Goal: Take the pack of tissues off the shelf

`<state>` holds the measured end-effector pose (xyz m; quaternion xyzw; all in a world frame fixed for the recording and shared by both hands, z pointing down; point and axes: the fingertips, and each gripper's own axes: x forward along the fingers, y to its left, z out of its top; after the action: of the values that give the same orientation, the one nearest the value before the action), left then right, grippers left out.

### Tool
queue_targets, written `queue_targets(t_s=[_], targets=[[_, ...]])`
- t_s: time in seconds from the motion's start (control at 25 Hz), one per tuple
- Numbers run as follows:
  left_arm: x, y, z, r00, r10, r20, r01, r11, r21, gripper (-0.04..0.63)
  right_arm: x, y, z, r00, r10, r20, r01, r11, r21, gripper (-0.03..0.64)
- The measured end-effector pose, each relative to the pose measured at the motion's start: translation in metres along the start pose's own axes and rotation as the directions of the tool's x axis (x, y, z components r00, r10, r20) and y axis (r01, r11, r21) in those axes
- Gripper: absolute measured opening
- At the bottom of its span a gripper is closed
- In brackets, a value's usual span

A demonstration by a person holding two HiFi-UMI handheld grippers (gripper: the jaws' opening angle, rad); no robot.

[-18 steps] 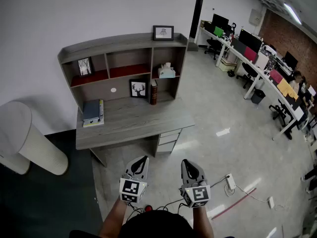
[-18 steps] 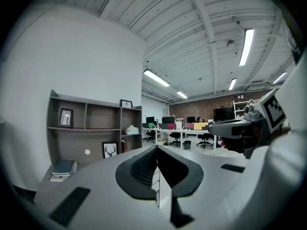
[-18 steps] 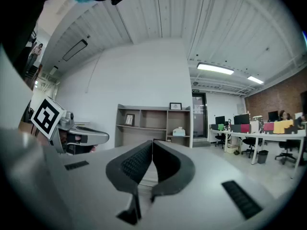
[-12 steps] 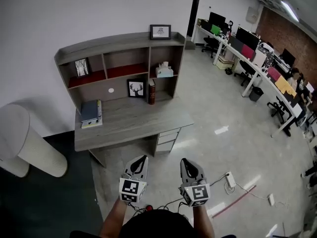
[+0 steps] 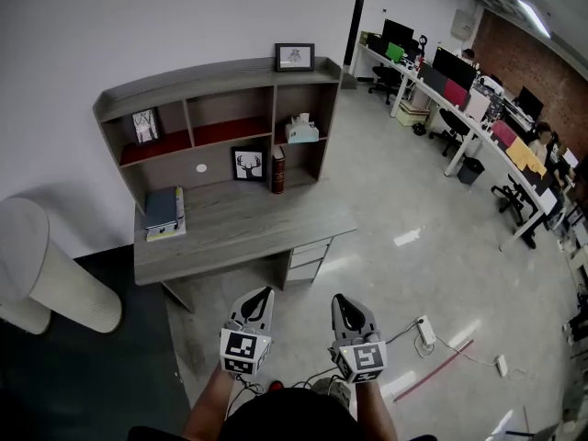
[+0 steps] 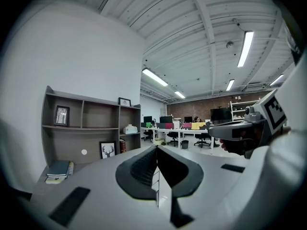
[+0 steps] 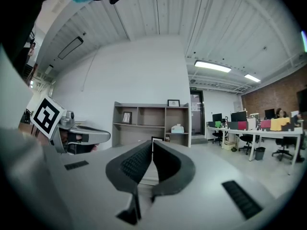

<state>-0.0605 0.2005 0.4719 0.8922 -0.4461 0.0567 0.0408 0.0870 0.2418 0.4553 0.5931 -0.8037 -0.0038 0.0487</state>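
The pack of tissues (image 5: 302, 132) sat in the upper right compartment of the shelf (image 5: 230, 72), below the framed picture (image 5: 294, 57) on the shelf's top and above the book (image 5: 277, 170) standing in its lower right bay. The left gripper (image 5: 265, 293) and the right gripper (image 5: 338, 298) hung side by side well apart from the shelf, pointing toward it. Both had their fingers clenched together with nothing between them.

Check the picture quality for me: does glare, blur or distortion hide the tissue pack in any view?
Head view: sharp and evenly lit, tissue pack small but clear; glare only on the floor. Left gripper view: heavy fisheye, black corners, pack tiny yet visible. Right gripper view: same fisheye, pack distant, unobscured.
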Motion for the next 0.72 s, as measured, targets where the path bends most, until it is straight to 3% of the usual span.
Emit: queue_targets(t_s=[0.32, 0.72], targets=[[0.028, 0.009, -0.009, 1.000, 0.004, -0.020, -0.004, 1.000, -0.004, 0.008, 0.026, -0.018, -0.009, 1.000, 0.001, -0.008, -0.001, 1.000, 0.010, 0.032], [0.104, 0.032, 0.002, 0.995, 0.100, -0.031, -0.100, 0.995, -0.002, 0.008, 0.108, -0.075, -0.011, 0.995, 0.096, 0.012, -0.096, 0.995, 0.018, 0.032]])
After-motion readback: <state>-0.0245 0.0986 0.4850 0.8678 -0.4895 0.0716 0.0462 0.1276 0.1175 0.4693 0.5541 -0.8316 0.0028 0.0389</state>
